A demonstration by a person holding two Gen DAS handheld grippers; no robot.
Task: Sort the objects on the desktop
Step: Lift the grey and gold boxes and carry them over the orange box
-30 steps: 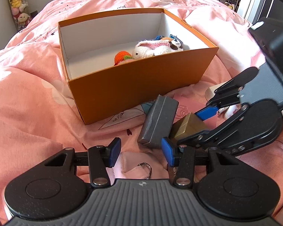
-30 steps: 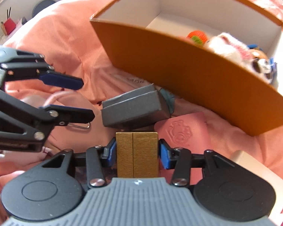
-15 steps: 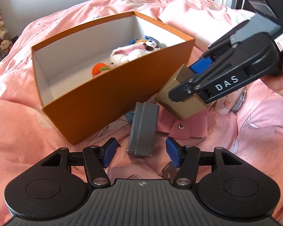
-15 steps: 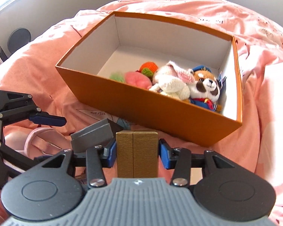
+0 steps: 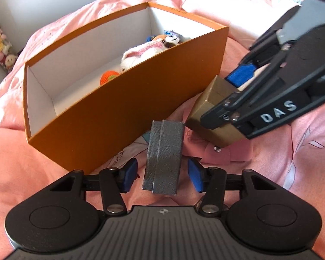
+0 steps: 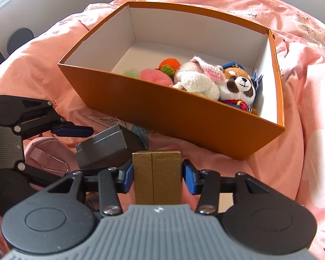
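A grey box (image 5: 162,156) lies on the pink bedding just in front of the orange cardboard box (image 5: 127,112). My left gripper (image 5: 162,175) straddles its near end. Its jaws are closing, and both blue pads still stand clear of the box's sides. My right gripper (image 6: 157,173) is shut on a gold box (image 6: 157,177), although its jaws are starting to open. In the left wrist view the gold box (image 5: 208,99) hangs tilted above the bedding, right of the grey box (image 6: 104,149). Beyond it, the orange box (image 6: 184,112) holds several plush toys (image 6: 238,84).
A pink snap pouch (image 5: 227,151) lies under the gold box. A pink pouch with a metal clip (image 6: 45,153) sits beside the left gripper's finger (image 6: 73,129). Something white and flat (image 6: 225,201) shows under my right gripper. Rumpled pink bedding (image 6: 303,130) surrounds everything.
My left gripper has swung over the grey box and now straddles it, jaws wider than at first. My right gripper has lifted the gold box off the bedding, looking into the orange box.
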